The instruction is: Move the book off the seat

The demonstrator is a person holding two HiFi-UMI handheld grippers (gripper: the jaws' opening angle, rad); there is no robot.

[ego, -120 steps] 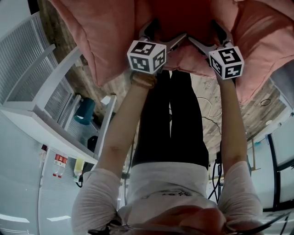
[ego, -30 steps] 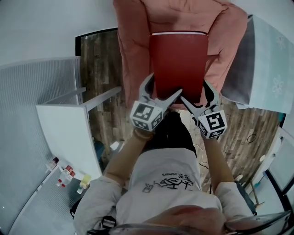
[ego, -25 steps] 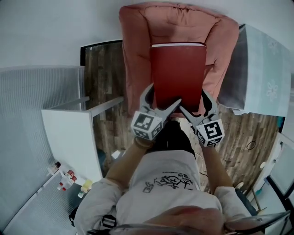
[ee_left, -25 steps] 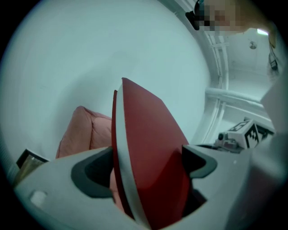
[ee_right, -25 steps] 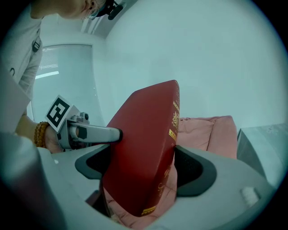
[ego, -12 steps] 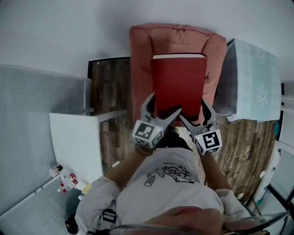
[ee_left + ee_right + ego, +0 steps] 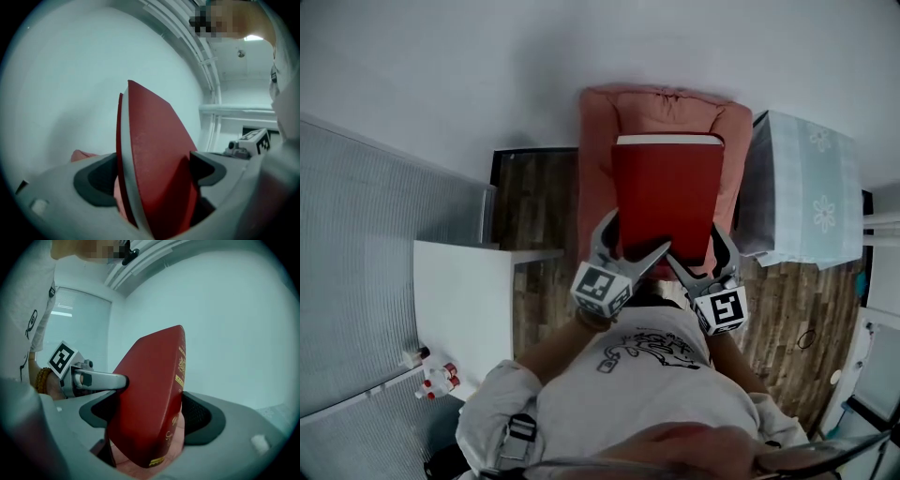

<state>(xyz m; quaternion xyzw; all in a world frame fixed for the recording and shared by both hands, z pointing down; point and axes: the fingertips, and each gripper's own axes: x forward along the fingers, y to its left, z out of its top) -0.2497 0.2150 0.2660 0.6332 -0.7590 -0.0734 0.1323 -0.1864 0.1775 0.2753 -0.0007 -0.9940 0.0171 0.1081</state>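
Left tool [image 7: 635, 239] and right tool [image 7: 698, 247] each clamp a near corner of the red book [image 7: 666, 192], holding it above a pink armchair [image 7: 596, 141].

Both arms reach forward from the torso, elbows bent, forearms roughly parallel. Left gripper [image 7: 635, 236] and right gripper [image 7: 697, 246] sit side by side, close together, marker cubes toward the body. Both point away from the person, near level. Left jaws: wide apart, pads pressing on the two covers of the book [image 7: 666, 197] at its near edge. Right jaws: likewise wide, clamped across the same edge, nearer the spine.
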